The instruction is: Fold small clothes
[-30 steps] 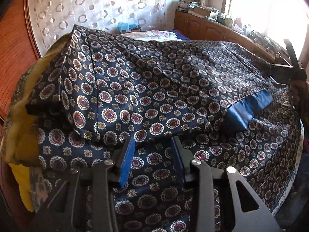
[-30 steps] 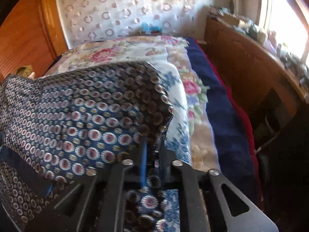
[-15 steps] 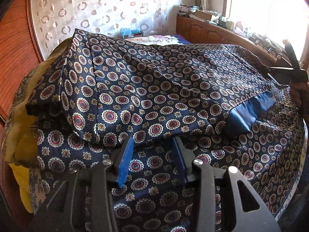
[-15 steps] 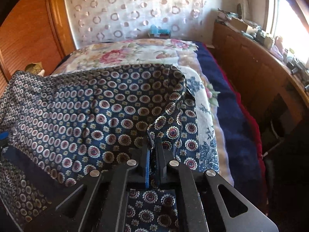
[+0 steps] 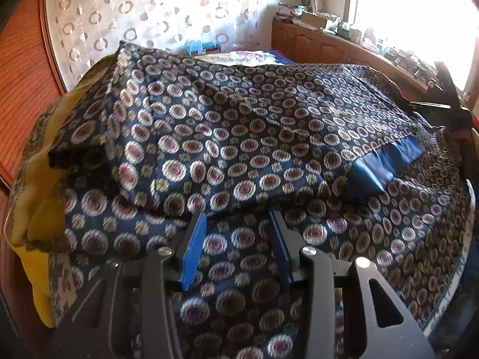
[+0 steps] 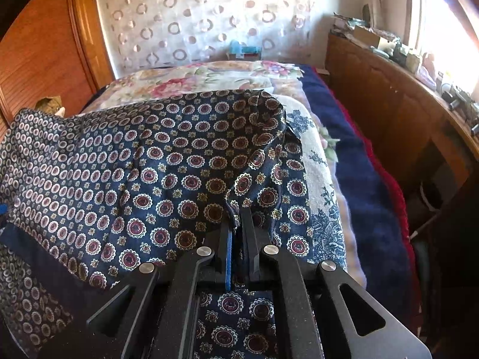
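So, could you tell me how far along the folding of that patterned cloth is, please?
Done: one fold, with the cloth's upper layer lying over the lower one. In hand: the right tongs pinch its edge; the left tongs are open above it. Left: further folds and flattening.

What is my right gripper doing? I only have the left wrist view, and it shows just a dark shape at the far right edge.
Observer: The right gripper is shut on a pinched fold of the patterned garment.
Operator: What lies past that corner?
Observer: A floral bedspread underneath, with a navy blanket beside it.
Operator: Anything beyond the blanket?
Observer: A red edge runs along the blanket's far side, next to the wooden cabinet.
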Tool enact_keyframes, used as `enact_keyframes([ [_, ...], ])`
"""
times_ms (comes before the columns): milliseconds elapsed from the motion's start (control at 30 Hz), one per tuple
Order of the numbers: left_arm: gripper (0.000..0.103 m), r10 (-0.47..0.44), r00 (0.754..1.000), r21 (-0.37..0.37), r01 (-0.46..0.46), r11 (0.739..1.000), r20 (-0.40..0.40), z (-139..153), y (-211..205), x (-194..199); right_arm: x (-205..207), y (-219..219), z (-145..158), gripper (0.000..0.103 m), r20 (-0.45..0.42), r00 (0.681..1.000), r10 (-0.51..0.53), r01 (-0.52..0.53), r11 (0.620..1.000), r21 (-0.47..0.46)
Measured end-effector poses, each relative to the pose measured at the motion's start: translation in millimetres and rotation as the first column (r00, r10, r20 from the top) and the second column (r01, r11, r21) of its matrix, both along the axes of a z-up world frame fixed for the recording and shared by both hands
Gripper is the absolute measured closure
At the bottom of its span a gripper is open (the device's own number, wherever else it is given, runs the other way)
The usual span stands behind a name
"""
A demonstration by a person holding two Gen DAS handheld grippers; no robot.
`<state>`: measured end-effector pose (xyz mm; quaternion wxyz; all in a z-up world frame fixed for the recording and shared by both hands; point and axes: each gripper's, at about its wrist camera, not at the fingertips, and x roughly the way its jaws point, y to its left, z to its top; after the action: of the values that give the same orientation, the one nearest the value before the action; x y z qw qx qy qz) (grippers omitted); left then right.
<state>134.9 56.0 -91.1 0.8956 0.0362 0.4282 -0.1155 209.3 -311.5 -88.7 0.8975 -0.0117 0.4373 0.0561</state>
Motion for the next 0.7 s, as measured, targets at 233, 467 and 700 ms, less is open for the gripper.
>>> enact_keyframes([
  [233, 0.062, 0.085, 0.984, -0.04, -0.079, 0.996, 0.154, 54.2, 33.1, -33.9, -0.1, -1.3, -0.4, 0.101, -0.004, 1.0, -0.001, 0.001, 0.999, 0.035],
  [467, 0.064, 0.143, 0.966, -0.008, -0.144, 0.989, 0.215, 80.6, 56.3, -24.3, -0.3, -2.8, 0.3, 0.101, -0.004, 1.0, -0.001, 0.001, 0.999, 0.039],
  [700, 0.064, 0.131, 0.978, 0.079, -0.145, 0.986, 0.162, 58.2, 41.7, 11.2, -0.5, -3.7, 0.8, 0.1, -0.004, 1.0, 0.0, 0.0, 0.999, 0.035],
])
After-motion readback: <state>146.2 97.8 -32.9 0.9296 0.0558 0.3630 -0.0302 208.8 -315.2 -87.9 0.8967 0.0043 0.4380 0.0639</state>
